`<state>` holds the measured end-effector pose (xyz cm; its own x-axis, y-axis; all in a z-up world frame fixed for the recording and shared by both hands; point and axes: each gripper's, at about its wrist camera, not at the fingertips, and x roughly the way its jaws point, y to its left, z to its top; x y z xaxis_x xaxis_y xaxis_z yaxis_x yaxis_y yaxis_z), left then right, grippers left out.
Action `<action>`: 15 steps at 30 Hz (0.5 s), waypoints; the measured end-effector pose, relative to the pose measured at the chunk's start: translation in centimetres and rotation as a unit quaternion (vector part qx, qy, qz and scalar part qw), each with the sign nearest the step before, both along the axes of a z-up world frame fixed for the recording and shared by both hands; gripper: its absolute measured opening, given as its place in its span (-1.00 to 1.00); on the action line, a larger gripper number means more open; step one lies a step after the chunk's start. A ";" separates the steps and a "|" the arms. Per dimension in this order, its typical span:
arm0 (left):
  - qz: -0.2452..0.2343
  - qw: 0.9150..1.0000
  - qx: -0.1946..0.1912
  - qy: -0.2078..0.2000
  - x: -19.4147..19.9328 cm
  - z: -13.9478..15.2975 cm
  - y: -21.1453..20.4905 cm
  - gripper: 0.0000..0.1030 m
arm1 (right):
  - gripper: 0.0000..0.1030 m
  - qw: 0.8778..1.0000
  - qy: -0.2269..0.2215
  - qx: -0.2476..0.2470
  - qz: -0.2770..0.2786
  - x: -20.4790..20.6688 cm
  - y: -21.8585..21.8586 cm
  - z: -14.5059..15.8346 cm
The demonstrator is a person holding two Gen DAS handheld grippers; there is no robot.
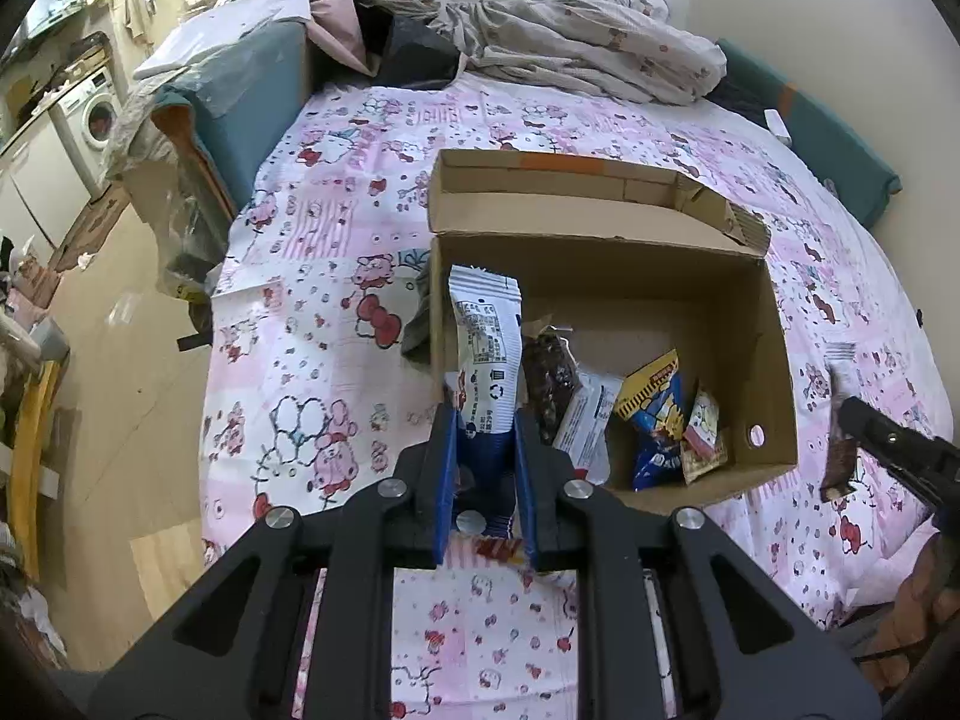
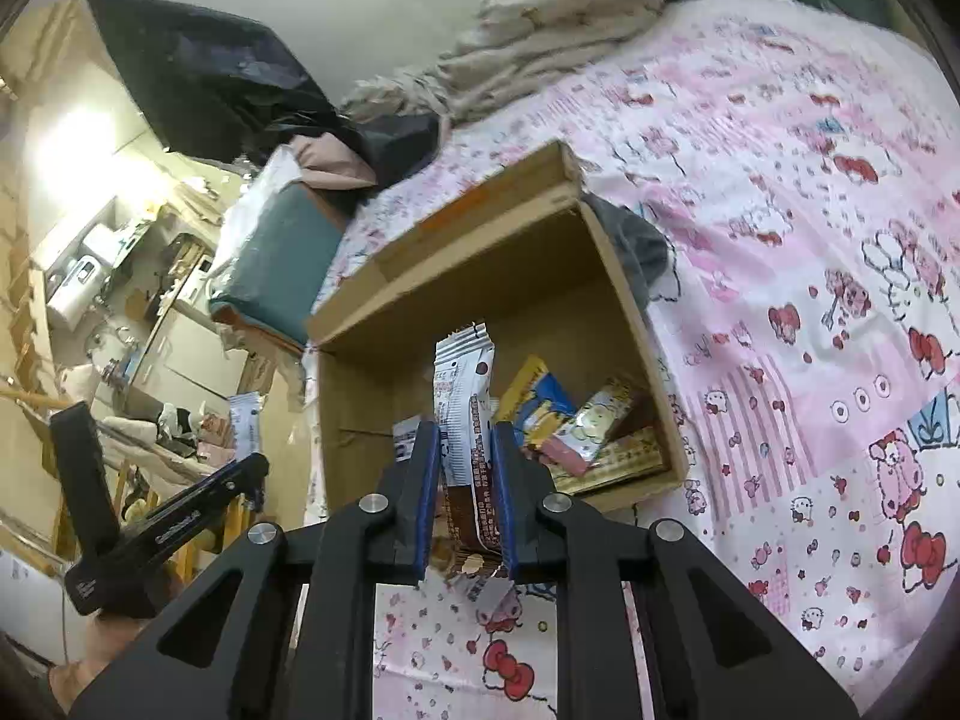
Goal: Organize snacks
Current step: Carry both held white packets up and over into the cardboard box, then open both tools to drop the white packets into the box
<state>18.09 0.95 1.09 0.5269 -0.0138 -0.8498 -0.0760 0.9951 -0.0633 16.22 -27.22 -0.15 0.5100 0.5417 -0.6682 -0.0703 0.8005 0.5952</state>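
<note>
An open cardboard box (image 1: pixel 774 324) sits on the pink patterned bed and holds several snack packets (image 1: pixel 654 414). My left gripper (image 1: pixel 485 420) is shut on a white and blue snack packet (image 1: pixel 486 342), held upright over the box's near left corner. My right gripper (image 2: pixel 465 438) is shut on a white and brown snack packet (image 2: pixel 465 414), held upright at the near edge of the box (image 2: pixel 624 294). The right gripper also shows at the right edge of the left wrist view (image 1: pixel 840 414). The left gripper's body shows at the left of the right wrist view (image 2: pixel 156 528).
A crumpled blanket (image 1: pixel 588 42) and dark clothes (image 1: pixel 414 54) lie at the head of the bed. A teal cushion (image 1: pixel 252 102) stands at the bed's left. A grey cloth (image 1: pixel 420 324) lies beside the box. The floor and a washing machine (image 1: pixel 90 114) are on the left.
</note>
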 end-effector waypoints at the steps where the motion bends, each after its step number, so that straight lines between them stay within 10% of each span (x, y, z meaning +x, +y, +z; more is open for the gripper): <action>1: 0.000 1.000 -0.006 0.004 0.4 -0.4 0.0 -0.71 | -0.65 1.000 0.005 -0.001 -0.002 0.4 -0.1 -0.4; 15: -0.032 0.997 -0.064 0.035 3.0 -5.8 -0.9 -0.71 | -0.64 0.999 0.041 -0.007 0.008 4.8 0.8 -4.2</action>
<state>21.10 0.04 -4.67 0.4607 -0.1560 -0.8737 -0.0207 0.9823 -0.1863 21.03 -26.47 -4.31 0.4443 0.5389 -0.7157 -0.0336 0.8083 0.5878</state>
